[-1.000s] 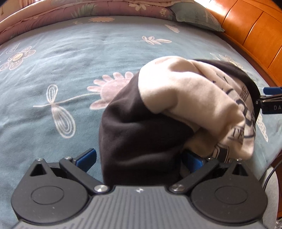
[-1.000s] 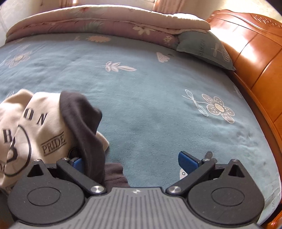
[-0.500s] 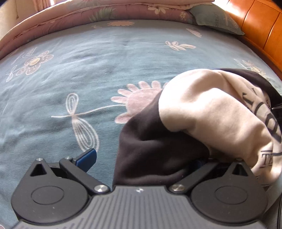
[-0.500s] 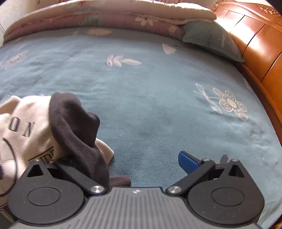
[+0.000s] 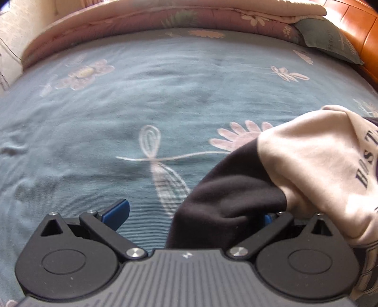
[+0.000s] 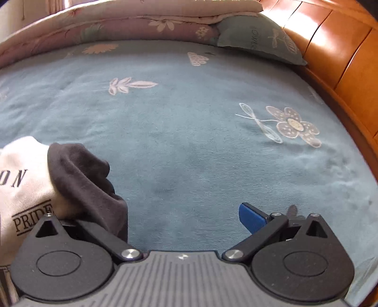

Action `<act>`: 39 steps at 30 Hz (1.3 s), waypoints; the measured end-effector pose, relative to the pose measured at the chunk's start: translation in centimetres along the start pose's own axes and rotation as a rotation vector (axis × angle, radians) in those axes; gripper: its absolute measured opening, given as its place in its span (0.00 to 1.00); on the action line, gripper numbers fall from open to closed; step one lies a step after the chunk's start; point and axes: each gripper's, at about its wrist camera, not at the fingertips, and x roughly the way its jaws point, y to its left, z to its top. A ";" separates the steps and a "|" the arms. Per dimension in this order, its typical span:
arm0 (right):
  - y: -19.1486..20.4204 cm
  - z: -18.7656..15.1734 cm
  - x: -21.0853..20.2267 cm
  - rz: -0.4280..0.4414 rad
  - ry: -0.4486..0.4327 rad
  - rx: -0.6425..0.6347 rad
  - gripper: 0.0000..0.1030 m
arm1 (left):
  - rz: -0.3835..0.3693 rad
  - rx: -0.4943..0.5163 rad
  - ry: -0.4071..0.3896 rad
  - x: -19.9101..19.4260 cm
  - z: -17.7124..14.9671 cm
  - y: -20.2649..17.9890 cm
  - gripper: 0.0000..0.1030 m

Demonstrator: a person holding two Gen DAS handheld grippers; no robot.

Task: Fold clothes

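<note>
A: Where's the shirt (image 5: 314, 160)?

B: Bunched on the bed (image 5: 165, 94), draped over the left gripper (image 5: 191, 212)'s right finger and the right gripper (image 6: 179, 217)'s left finger, hiding both.

A: Are they gripping it?

B: No, both spread wide. A quilt (image 6: 118, 26), pillow (image 6: 257, 37) and wooden headboard (image 6: 342, 56) lie beyond.

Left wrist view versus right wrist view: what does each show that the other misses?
Only the left wrist view shows the large pink flower print beside the garment. Only the right shows the wooden headboard panels in full and the word PRIDE. Both share the cream-and-dark sweatshirt, teal bedsheet, folded quilt and pillow.
</note>
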 end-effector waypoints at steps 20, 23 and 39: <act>1.3 -0.4 -1.6 0.143 -0.080 -0.252 0.72 | -0.245 0.254 -0.042 1.2 0.2 0.6 0.83; 1.7 -0.4 -2.5 0.170 -0.112 -0.275 0.64 | -0.282 0.253 -0.040 1.2 0.1 0.5 0.72; 2.3 2.2 -5.8 0.225 -0.185 -0.330 0.06 | -0.219 0.224 -0.159 -2.5 4.3 0.5 0.15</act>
